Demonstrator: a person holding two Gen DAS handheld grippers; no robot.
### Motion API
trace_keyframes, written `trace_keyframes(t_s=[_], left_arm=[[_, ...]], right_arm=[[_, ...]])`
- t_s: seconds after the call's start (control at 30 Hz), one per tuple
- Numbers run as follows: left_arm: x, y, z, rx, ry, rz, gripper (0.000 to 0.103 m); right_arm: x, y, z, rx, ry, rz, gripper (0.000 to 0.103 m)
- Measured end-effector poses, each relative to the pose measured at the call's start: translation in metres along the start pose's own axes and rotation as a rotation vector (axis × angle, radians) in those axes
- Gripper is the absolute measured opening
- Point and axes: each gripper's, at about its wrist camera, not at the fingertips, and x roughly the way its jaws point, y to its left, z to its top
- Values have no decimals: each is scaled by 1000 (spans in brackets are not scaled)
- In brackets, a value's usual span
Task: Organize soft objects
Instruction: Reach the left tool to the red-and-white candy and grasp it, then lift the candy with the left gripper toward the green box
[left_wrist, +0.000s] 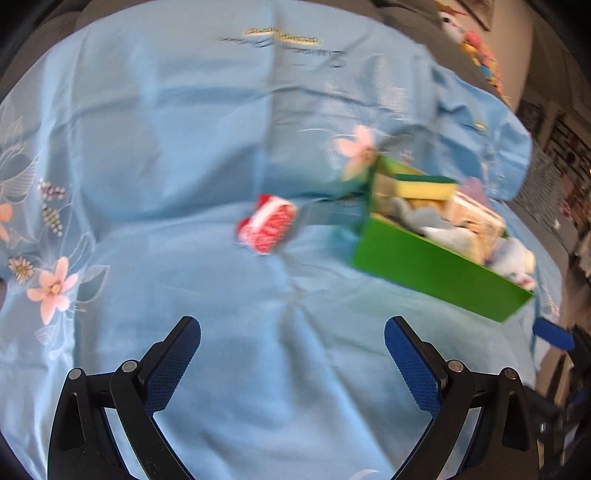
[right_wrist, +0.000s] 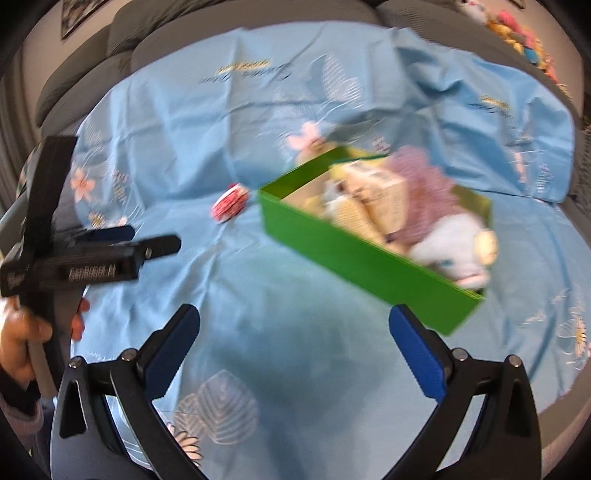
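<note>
Both views are motion-blurred, so the contents of the green box (left_wrist: 436, 271) read only roughly: a yellow-and-green sponge (left_wrist: 421, 186), a pale carton (right_wrist: 380, 190), a lilac knit thing (right_wrist: 424, 184) and a white plush toy (right_wrist: 456, 245). Script printed on the blue floral sheet (left_wrist: 184, 155) is unreadable. A small red-and-white object (left_wrist: 267, 225) lies just left of the box. The left gripper (left_wrist: 292, 352) and right gripper (right_wrist: 294, 341) hang over the sheet with jaws wide, holding nothing.
</note>
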Motion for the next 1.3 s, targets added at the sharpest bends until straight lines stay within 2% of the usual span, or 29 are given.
trace_keyframes(t_s=[0.17,0.47,0.5,0.6,0.67,0.73,0.87,0.93,1.1,1.3], left_arm=[[34,19,16,-24,20,11,100],[113,8,56,25,48,29,98],[121,9,58,25,55,29,95],[137,12,64,19,79,19,74],[146,16,64,19,96,24,57],[150,23,65,9,100,18,50],[145,31,63,1,90,-24,41],[136,31,60,10,75,-50,41],[94,5,36,133,57,-155,41],[54,-44,-20,294,123,-283,41]], right_arm=[[22,22,-1,-30,16,49,102],[50,24,9,-4,19,83,102],[53,22,10,-2,22,84,102],[61,17,10,3,33,84,102],[66,12,11,10,39,85,102],[70,8,12,18,42,87,102],[73,5,10,32,42,92,102],[74,2,10,39,44,93,102],[68,-8,8,71,48,118,102],[52,-31,5,163,37,146,102]])
